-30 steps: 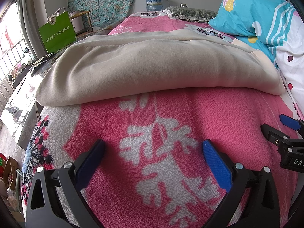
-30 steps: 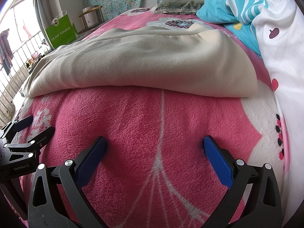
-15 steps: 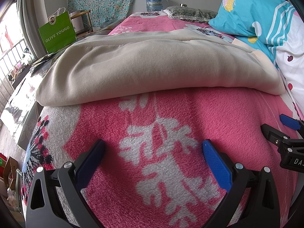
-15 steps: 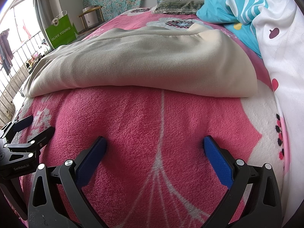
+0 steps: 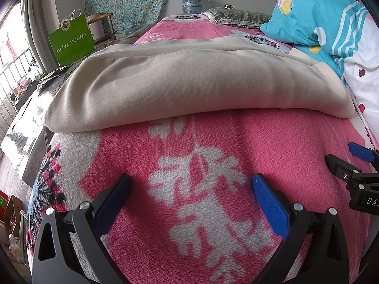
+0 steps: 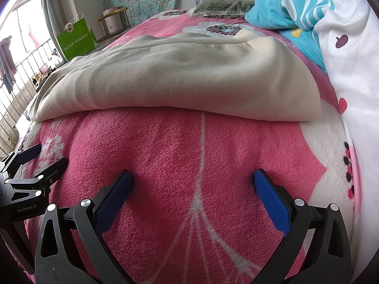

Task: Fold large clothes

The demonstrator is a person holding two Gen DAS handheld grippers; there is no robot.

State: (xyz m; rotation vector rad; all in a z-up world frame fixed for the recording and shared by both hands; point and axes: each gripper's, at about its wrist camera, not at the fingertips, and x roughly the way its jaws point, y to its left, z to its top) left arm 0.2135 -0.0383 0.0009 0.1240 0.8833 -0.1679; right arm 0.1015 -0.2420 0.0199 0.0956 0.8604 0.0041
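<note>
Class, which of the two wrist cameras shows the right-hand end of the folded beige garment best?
The right wrist view: the beige garment's rounded right end sits fully in frame, clear of the white quilt. The left wrist view shows the garment wider, but that end lies near the distorted edge against the quilt.

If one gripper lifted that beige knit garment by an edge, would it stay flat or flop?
The beige knit garment would probably flop: its folded edge is rounded and soft. It looks thick, so likely heavy-ish. The fuzzy pink blanket may grip it when pushed.
</note>
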